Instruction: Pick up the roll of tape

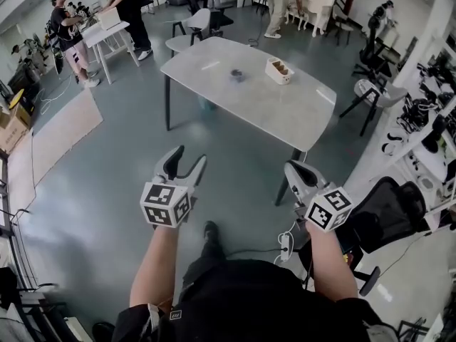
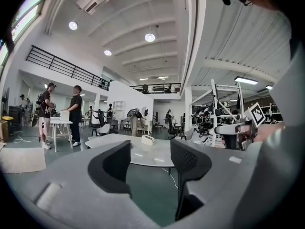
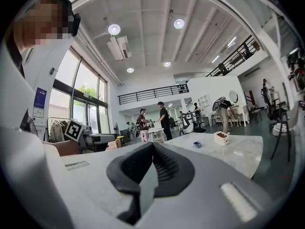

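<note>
1 roll of tape (image 3: 197, 145) on the table (image 3: 238, 152), sharpest in right gripper view.

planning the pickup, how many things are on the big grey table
2. The roll of tape sits near the middle of the table; a small white box stands to its right in the head view, apart from it. Anything small and flat could go unseen.

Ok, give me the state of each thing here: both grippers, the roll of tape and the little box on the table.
Left gripper: fingers open, nothing between them.
Right gripper: fingers shut, empty.
Roll of tape: resting on the table, not held, well ahead of both grippers.
Small white box: upright, open on top, apart from the tape.
</note>
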